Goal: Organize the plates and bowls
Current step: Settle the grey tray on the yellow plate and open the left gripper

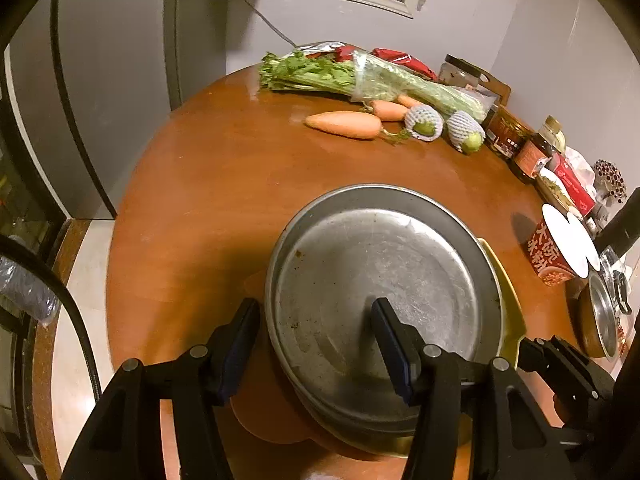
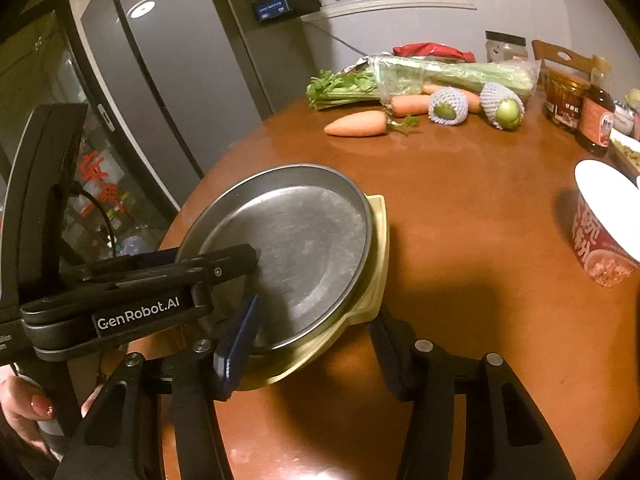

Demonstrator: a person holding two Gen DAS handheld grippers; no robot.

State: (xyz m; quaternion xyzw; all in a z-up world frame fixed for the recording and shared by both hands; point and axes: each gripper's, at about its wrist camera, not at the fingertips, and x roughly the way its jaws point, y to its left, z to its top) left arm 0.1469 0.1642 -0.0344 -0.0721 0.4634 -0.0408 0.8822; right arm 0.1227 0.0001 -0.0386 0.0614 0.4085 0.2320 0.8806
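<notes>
We see a round brown wooden surface (image 1: 208,184) beside a tall grey refrigerator (image 2: 168,80). Near its front edge sits a metal plate (image 1: 380,280), round and shallow, resting on a pale yellow-green plate (image 2: 378,248) whose squarish rim shows past the metal rim on one side; an orange piece beneath both shows at the near edge in the left wrist view.

At the far side of the surface we note a celery bunch (image 1: 360,76) in a clear wrapper, three carrots (image 1: 344,124) just beside it, and two green fruits in white foam netting (image 1: 424,122). Toward the right edge stand sauce jars (image 1: 506,136) and a red instant-noodle cup (image 1: 560,252) with a white lid.

The left claw (image 1: 316,344) straddles the near-left rim of the metal plate: one finger lies over the plate's floor, the other outside the rim. Its jaws stand spread, and we cannot tell whether the pads press the rim.

The right claw (image 2: 316,356) brackets the near corner of the yellow-green plate, its blue-padded left finger over the metal plate's rim and the right finger just outside the lower plate. Its jaws are spread, and contact cannot be judged.

A hand (image 2: 24,412) with red-painted nails grips the left handle.
</notes>
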